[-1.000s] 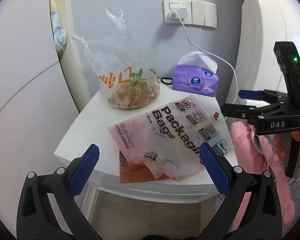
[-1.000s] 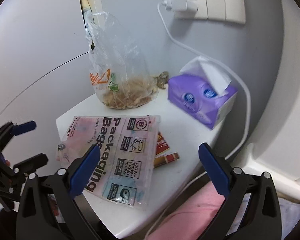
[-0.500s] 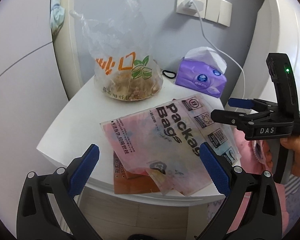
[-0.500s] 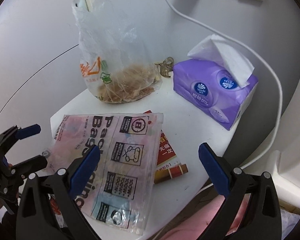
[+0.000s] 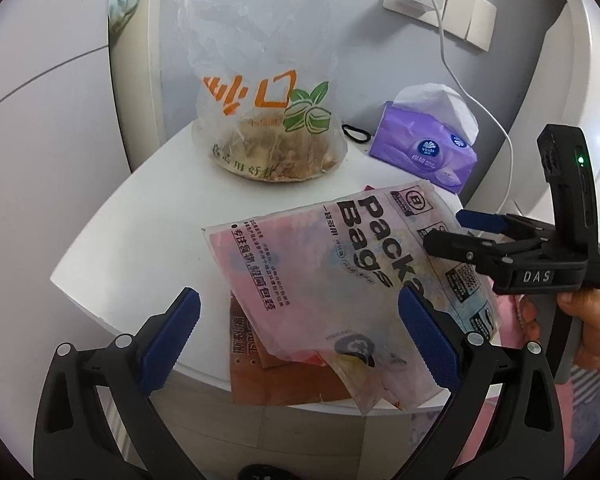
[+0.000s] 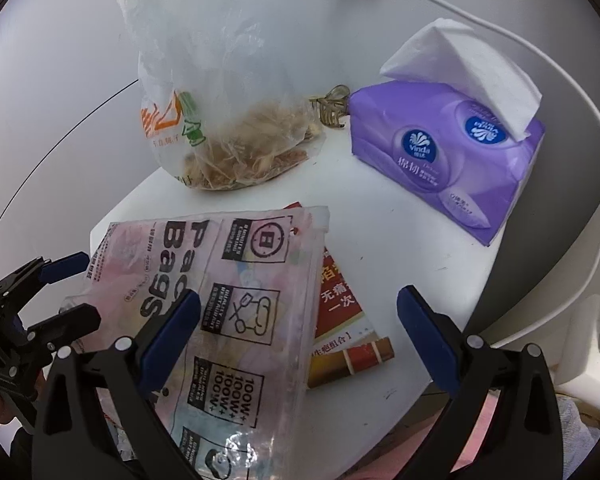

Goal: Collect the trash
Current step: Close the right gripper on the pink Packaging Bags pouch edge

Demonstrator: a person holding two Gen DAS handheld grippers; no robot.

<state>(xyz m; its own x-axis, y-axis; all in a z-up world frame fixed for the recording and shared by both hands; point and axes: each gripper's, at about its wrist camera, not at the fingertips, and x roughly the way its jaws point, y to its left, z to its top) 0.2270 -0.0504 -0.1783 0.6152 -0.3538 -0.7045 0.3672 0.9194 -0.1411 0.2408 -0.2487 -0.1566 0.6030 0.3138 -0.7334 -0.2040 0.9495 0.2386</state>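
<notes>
A pinkish translucent packaging bag printed "Packaging Bags" lies flat on the white bedside table, over a red-brown leaflet. It also shows in the right wrist view with the leaflet. A clear plastic bag of brown scraps stands upright at the back, also in the right wrist view. My left gripper is open, just in front of the packaging bag's near edge. My right gripper is open above the bag and leaflet.
A purple tissue pack sits at the back right, also in the right wrist view. A white charger cable hangs from a wall socket. A hair tie and a hair clip lie near the scrap bag.
Both grippers have moved closer to the table and the packaging bag. The right gripper now reaches over the bag's right side. Both stay open.
</notes>
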